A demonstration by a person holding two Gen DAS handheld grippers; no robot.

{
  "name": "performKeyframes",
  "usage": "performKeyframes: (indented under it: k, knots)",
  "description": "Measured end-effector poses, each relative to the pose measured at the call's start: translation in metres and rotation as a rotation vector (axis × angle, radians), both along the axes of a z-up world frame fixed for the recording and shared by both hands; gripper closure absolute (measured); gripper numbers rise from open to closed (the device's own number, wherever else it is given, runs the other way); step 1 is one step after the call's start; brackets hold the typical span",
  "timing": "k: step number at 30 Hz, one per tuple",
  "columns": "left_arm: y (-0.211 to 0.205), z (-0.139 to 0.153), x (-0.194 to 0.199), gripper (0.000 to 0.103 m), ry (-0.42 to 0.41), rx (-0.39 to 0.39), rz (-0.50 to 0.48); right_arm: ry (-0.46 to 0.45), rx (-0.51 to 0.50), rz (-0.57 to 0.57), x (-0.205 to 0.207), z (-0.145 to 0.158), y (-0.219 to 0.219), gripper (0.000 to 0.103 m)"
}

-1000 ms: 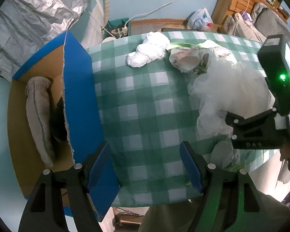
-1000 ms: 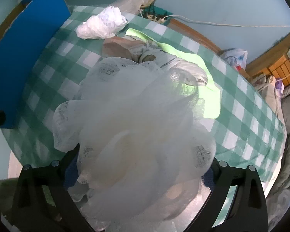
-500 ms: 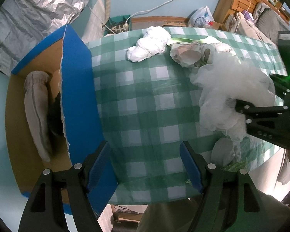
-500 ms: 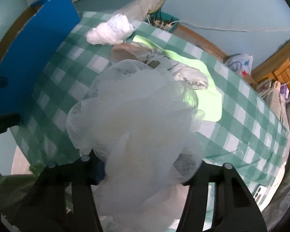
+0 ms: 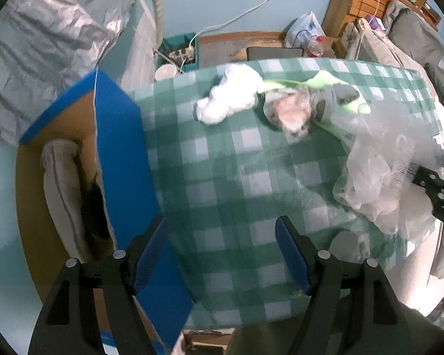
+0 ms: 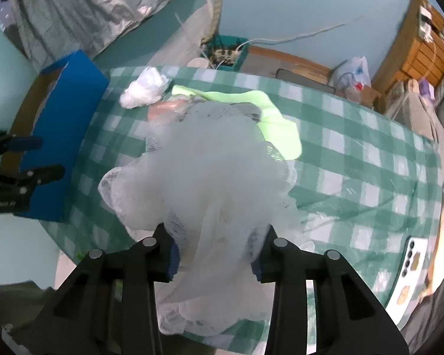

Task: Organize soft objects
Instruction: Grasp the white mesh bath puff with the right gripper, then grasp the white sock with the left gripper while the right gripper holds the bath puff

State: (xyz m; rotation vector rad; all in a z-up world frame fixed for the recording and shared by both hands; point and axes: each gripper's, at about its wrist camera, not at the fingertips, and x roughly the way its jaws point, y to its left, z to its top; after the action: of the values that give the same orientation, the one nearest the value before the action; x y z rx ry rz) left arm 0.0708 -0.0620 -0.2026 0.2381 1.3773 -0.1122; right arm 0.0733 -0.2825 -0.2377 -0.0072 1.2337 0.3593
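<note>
My right gripper (image 6: 214, 251) holds a white mesh bath pouf (image 6: 210, 162) above the green checked table (image 6: 355, 159); its jaws are closing, and the blue pads press into the pouf's lower folds. The pouf (image 5: 393, 171) also shows at the right of the left wrist view. My left gripper (image 5: 222, 248) is open with nothing between its fingers, over the table's near edge beside the blue cardboard box (image 5: 118, 136). A white cloth bundle (image 5: 231, 97), a lime-green cloth (image 6: 269, 118) and a grey-pink soft item (image 5: 293, 112) lie at the far side.
The box stands open left of the table, with a grey rolled cloth (image 5: 59, 195) and something dark inside. A phone (image 6: 413, 263) lies near the table's right edge. Silver sheeting, a power strip and wooden furniture are behind the table.
The right gripper's jaws have closed in on the pouf and lifted it off the table, squeezing its base. The left gripper has stayed open and shifted slightly.
</note>
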Motion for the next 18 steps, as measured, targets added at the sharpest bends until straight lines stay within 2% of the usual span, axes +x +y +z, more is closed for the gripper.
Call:
performKeyframes:
  k: [3,8,13,14,15,18]
  knots:
    - [-0.004,0.002,0.012,0.027,-0.014,0.017,-0.028,-0.001,0.004,-0.047,-0.001,0.004,-0.012,0.074]
    - [-0.011,0.004,0.034,0.023,-0.037,0.031,-0.07,0.017,0.015,-0.121,-0.002,0.002,-0.032,0.074]
    - [-0.021,-0.002,0.052,0.023,-0.024,0.034,-0.122,0.035,0.039,-0.122,0.002,0.0,-0.032,0.046]
    - [-0.022,-0.004,0.056,0.023,-0.021,0.037,-0.132,0.039,0.034,-0.116,0.002,0.0,-0.03,0.031]
    - [-0.023,-0.005,0.059,0.023,-0.021,0.042,-0.141,0.038,0.03,-0.116,0.003,0.0,-0.029,0.023]
    - [-0.027,-0.009,0.068,0.022,-0.021,0.057,-0.178,0.053,0.022,-0.105,0.007,-0.004,-0.023,0.022]
